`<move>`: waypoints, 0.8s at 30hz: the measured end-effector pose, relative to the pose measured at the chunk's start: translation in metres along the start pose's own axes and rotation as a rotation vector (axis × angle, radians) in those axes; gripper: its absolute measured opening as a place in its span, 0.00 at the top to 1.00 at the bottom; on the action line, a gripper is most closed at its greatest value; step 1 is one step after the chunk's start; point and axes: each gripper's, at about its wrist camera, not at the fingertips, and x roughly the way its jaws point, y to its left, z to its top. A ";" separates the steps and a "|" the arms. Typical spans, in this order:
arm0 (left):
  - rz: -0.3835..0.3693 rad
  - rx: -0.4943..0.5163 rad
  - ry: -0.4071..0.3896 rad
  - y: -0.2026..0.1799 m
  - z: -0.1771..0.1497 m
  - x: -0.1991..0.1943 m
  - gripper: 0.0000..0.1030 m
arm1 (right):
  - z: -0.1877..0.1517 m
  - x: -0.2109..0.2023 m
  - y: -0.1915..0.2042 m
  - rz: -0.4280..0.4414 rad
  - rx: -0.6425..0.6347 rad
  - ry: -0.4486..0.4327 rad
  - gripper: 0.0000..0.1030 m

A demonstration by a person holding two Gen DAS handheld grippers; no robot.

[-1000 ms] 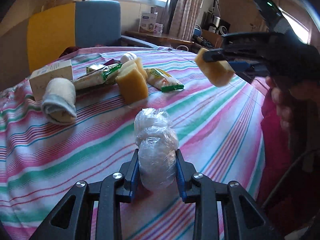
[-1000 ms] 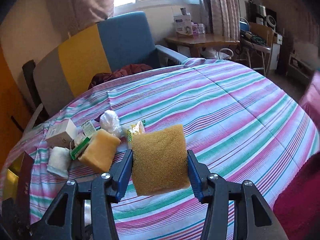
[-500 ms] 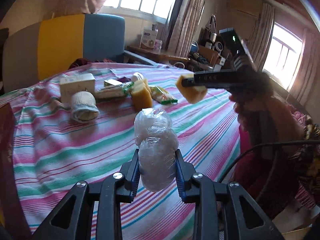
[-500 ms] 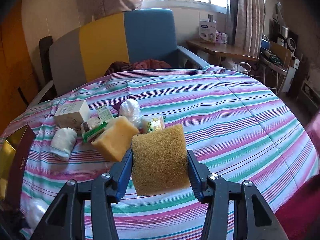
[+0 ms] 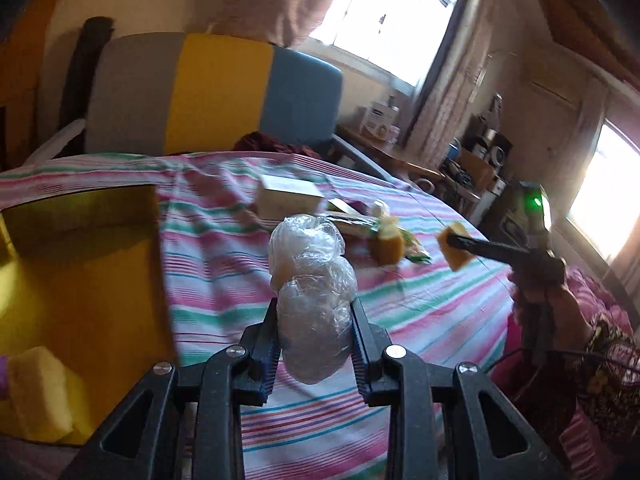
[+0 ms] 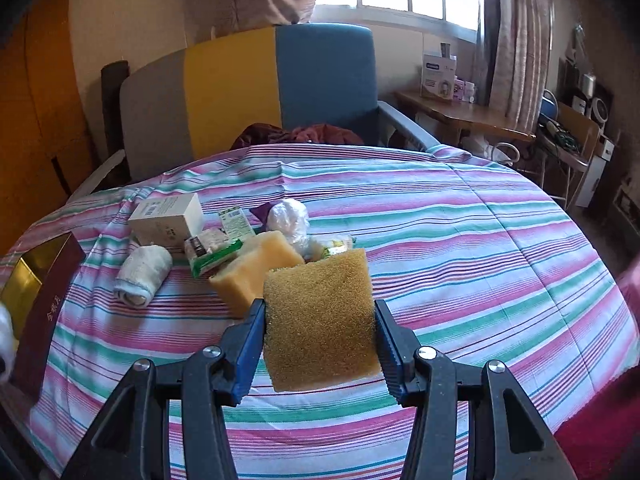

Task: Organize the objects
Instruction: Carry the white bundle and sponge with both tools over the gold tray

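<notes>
Carrying two items at once, both clear of the table. Left gripper (image 5: pixel 314 336) is clamped on a clear plastic-wrapped bundle (image 5: pixel 310 296), held up beside the open gold-lined box (image 5: pixel 80 280) at the table's left edge. Right gripper (image 6: pixel 318 332) is clamped on a brown sponge (image 6: pixel 320 316), held above the striped tablecloth (image 6: pixel 460 248) near the pile.

Progress: early, by my read. One yellow sponge (image 5: pixel 38 394) already sits in the box; can't see the rest of the interior.

Left on the table, clustered together:
- second sponge (image 6: pixel 256 270)
- white carton (image 6: pixel 168 220)
- rolled white cloth (image 6: pixel 142 272)
- green-and-white packets (image 6: pixel 216 250)
- another plastic-wrapped bundle (image 6: pixel 290 220)

Likely next step: drop the bundle into the box, then the sponge. The wrap looks slick and squashy, so it may cling to the pads on release.
</notes>
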 end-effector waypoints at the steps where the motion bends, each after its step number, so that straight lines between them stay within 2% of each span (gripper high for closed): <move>1: 0.017 -0.015 0.000 0.010 0.001 -0.004 0.71 | 0.000 -0.002 0.004 0.008 -0.014 -0.011 0.49; 5: 0.102 -0.090 -0.003 0.055 0.004 -0.021 0.71 | 0.001 -0.015 0.024 0.058 -0.089 -0.068 0.49; 9: 0.177 -0.152 0.002 0.103 0.008 -0.035 0.71 | -0.003 -0.021 0.052 0.098 -0.122 -0.058 0.49; 10: 0.215 -0.156 0.004 0.116 0.009 -0.038 0.71 | -0.004 -0.022 0.060 0.115 -0.117 -0.051 0.49; 16: 0.349 -0.230 0.113 0.179 0.008 -0.033 0.71 | -0.009 -0.035 0.135 0.263 -0.164 -0.049 0.49; 18: 0.396 -0.240 0.122 0.193 0.007 -0.035 0.71 | -0.010 -0.039 0.159 0.308 -0.190 -0.052 0.49; 24: 0.429 -0.356 0.174 0.231 0.002 -0.035 0.68 | -0.012 -0.045 0.227 0.449 -0.227 -0.027 0.49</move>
